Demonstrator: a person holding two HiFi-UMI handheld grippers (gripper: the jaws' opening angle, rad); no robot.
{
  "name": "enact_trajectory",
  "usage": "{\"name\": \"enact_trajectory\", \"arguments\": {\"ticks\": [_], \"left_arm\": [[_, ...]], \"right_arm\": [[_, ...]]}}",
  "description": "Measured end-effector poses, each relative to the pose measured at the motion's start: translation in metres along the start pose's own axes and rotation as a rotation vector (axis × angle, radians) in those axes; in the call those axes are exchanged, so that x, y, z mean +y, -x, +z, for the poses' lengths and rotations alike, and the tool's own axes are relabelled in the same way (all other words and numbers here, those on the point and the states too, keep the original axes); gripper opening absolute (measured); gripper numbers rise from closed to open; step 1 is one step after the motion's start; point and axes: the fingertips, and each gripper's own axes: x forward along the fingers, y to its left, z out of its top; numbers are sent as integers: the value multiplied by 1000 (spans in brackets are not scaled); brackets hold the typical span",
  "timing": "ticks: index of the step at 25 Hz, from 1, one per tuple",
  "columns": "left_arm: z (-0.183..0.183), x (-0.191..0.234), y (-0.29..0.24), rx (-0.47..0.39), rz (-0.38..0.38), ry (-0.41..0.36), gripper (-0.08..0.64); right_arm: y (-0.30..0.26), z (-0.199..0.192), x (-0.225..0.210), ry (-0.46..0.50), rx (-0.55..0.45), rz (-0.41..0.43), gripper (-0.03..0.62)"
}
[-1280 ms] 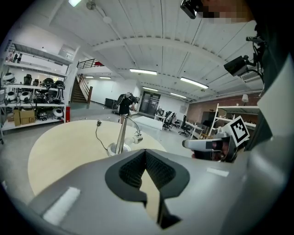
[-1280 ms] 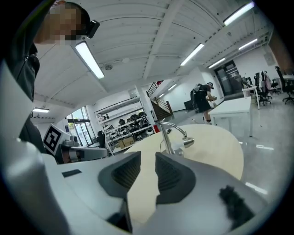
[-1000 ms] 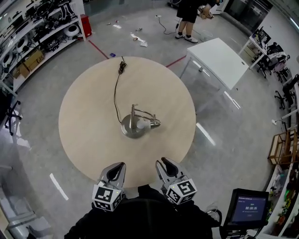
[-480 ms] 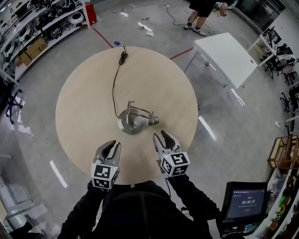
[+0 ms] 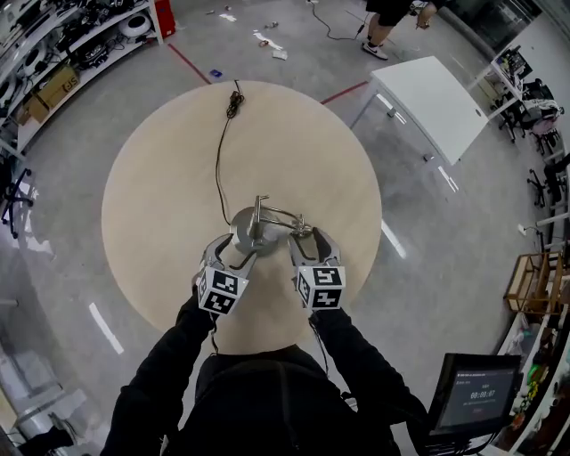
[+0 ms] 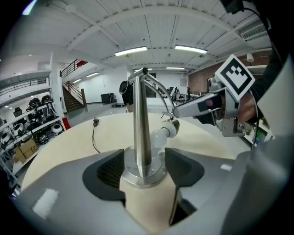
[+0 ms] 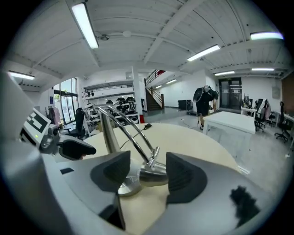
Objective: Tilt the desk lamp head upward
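A silver desk lamp (image 5: 258, 224) stands on the round wooden table (image 5: 160, 196), with its black cord (image 5: 221, 151) running to the far edge. My left gripper (image 5: 233, 252) straddles the round lamp base (image 6: 143, 176). Its jaws are opening, one on each side of the base, and the post (image 6: 140, 124) rises between them. My right gripper (image 5: 307, 239) is at the lamp head (image 7: 154, 175), which lies low between its opening jaws; a gap shows on the left side. The bulb (image 6: 158, 137) points down toward the base.
A white rectangular table (image 5: 419, 102) stands to the far right, with a person (image 5: 392, 18) beyond it. Shelves with gear (image 5: 62, 53) line the far left. A monitor (image 5: 476, 392) stands at the near right. Office chairs (image 5: 543, 107) sit at the right edge.
Both grippers have moved forward from the table's near edge to the lamp. Their jaws have spread wider, the left now around the base and the right around the head.
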Motion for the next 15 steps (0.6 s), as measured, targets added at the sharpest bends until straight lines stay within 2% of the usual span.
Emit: {"name": "enact_trajectory", "arguments": {"ticks": [4, 7, 15], "left_arm": [[-6, 4, -28, 28, -23, -19, 284], [-15, 4, -45, 56, -38, -6, 284], [-28, 0, -67, 93, -57, 24, 279]], "right_arm": [[-11, -1, -6, -58, 14, -38, 235], [-17, -4, -10, -92, 23, -58, 235], [-23, -3, -12, -112, 24, -91, 233]]}}
